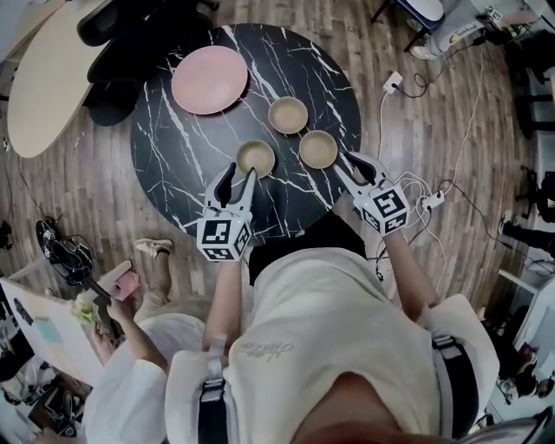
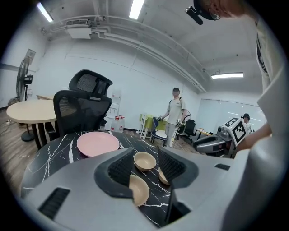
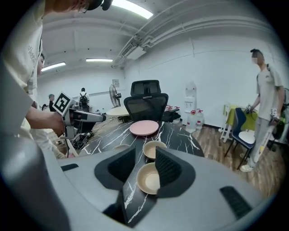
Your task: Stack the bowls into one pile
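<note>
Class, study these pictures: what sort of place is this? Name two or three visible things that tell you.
Probably an office or lab workspace, not a home. Office chairs stand beside the black marble table, strip lights run along the ceiling, and large water bottles stand by the wall.

The left gripper [image 2: 145,170] hangs above the black marble table [image 2: 45,160], jaws apart and gripping nothing. Beyond them sit the near bowl [image 2: 140,190], the far bowl [image 2: 144,161] and a third bowl [image 2: 161,176], half hidden by the right-hand jaw. A pink plate [image 2: 98,143] lies further left, in front of a black chair [image 2: 81,110].
</note>
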Demonstrator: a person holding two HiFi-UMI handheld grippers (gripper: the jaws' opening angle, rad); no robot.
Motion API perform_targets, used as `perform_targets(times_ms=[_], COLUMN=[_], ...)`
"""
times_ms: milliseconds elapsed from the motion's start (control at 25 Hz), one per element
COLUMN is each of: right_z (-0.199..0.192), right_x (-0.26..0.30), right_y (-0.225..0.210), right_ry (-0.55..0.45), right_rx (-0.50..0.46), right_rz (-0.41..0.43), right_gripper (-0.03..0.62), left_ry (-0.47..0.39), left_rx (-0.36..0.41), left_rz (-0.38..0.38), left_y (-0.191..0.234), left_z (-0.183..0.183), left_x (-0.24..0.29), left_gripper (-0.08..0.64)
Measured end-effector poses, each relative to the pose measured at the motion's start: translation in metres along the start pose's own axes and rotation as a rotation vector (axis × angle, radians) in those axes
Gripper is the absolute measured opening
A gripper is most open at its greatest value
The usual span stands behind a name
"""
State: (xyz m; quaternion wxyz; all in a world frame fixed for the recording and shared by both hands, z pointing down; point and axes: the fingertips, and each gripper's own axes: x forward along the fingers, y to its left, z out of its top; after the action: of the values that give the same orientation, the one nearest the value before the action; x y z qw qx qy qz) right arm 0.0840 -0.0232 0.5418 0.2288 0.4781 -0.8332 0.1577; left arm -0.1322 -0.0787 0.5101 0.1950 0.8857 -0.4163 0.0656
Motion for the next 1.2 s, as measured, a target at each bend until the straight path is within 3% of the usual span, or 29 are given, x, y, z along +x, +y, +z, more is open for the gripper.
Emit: perform_targets(times_ms=[320,560,880,1200], right_z=[-0.013,-0.043,-0.105,-0.119], right_x=[0.030,0.065,0.100,0.118], right_y=[-0.037,-0.051,-0.064,-0.073], right_ry=[0.007,0.042,0.175,0.223], right_rx=[0.008,-0.056,-0.013,0.079], right_rz=[0.046,0.109,0.162,0.194], right_gripper=[0.146,0.143,0.143,0.125], left_ry=[0.045,0.069,0.100,0.138], left_rx=[0.005,0.007,-0.047,-0.038], left_rz=[0.082,0.164,0.236,0.255], left_y=[-0.009,-0.007,-0.018,-0.021], left_z=[-0.004,-0.011,-0.031,-0.036], left_x=[0.011,0.026,0.032,0.032], left_gripper=[0.190,0.190,0.190,0.190])
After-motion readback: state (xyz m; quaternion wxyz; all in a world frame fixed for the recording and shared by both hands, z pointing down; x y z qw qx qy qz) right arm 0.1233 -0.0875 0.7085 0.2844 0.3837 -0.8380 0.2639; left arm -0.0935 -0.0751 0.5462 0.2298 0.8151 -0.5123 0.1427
